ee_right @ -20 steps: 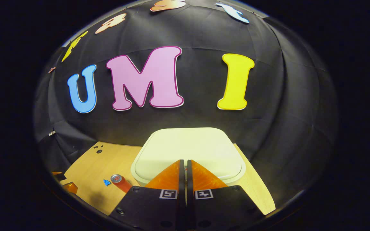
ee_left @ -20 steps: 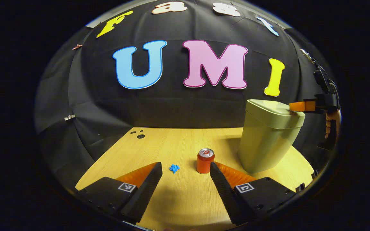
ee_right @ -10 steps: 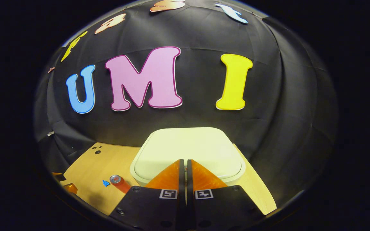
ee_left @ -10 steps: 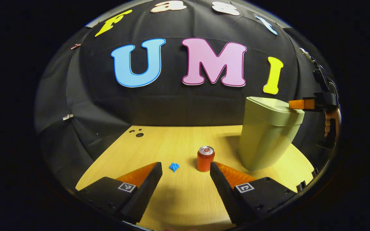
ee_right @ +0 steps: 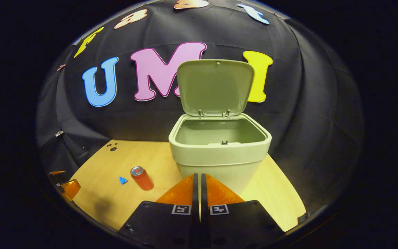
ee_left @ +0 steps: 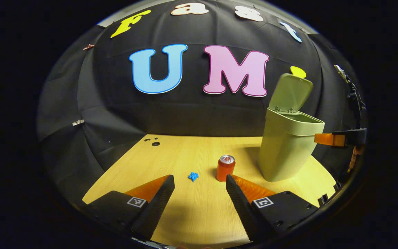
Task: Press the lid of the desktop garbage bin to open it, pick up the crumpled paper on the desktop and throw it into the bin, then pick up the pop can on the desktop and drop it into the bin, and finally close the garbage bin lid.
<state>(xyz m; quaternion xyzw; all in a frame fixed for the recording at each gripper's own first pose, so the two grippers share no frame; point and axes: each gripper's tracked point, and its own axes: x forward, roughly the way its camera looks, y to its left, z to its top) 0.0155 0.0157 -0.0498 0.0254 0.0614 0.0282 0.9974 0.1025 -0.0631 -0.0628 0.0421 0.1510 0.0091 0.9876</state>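
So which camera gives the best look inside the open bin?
The right gripper view: it looks down into the bin, its lid upright behind. The left gripper view shows the bin side-on, interior mostly hidden.

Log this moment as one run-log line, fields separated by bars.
bin lid open | crumpled paper on desktop | pop can upright | left gripper open | right gripper shut, empty

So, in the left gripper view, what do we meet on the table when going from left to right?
Crumpled paper → pop can → garbage bin, lid standing open → right gripper, by the bin's right side.
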